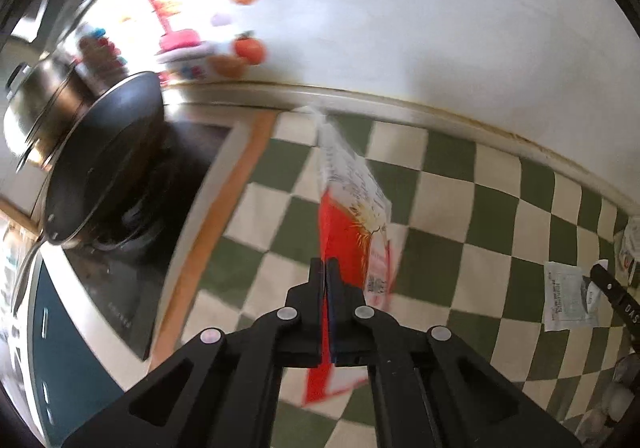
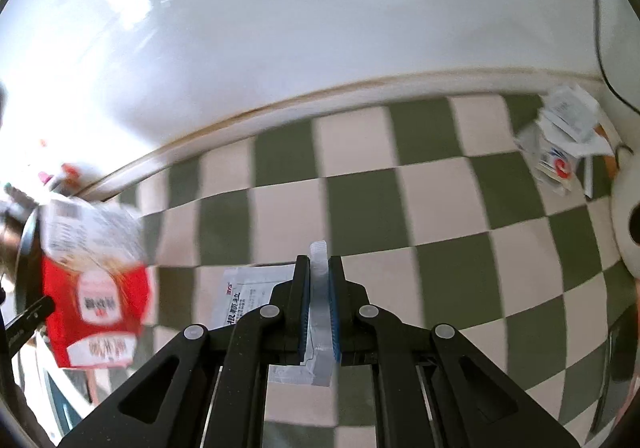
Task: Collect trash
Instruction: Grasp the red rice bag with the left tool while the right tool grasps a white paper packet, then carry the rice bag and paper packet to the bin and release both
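- The left tongs (image 1: 325, 264) are clamped on a red and white packet (image 1: 352, 216), held above the checkered cloth (image 1: 460, 208) on the table.
- The right tongs (image 2: 319, 262) are clamped on a clear wrapper (image 2: 319, 288).
- A white sachet (image 2: 244, 296) lies flat just left of them.
- More wrappers (image 2: 564, 136) are piled at the far right, by the wall.
- A dark pan (image 1: 100, 160) sits far left.
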A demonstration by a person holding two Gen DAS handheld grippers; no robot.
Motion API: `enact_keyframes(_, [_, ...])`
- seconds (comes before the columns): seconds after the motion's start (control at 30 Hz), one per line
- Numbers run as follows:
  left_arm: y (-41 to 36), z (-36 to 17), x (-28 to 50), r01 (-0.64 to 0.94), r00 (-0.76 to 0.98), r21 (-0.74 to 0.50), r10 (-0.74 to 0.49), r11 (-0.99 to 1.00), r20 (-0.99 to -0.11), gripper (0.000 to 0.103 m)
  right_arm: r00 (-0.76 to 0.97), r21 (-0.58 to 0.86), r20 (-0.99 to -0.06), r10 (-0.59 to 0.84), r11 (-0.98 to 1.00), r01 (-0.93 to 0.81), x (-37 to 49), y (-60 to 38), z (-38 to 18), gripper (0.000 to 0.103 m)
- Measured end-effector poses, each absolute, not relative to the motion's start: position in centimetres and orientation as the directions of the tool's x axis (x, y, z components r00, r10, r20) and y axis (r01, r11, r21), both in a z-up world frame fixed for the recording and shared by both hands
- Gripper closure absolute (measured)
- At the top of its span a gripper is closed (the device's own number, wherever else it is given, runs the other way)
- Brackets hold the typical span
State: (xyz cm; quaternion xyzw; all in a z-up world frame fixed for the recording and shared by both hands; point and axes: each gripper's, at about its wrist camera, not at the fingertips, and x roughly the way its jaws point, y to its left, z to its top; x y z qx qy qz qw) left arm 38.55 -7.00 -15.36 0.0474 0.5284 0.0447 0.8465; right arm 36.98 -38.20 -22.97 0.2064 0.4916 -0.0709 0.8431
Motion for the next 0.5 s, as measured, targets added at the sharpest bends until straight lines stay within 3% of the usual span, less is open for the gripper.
enact_keyframes(0.3, [1.9,-13.4,31.9,-0.163,0.454,0.008,0.083,0.987,-0.887,0.103,0.541,0.332,-0.817,0.199,0.930,0.159,35.3,-29.7,-19.7,0.094])
enact_keyframes(0.5, [6.3,-11.8,26.6,-0.237,0.475,0.017,0.131,0.971,-0.870,0.103,0.523,0.330,-0.812,0.259,0.943,0.044,33.0,-24.6,-18.5,0.094])
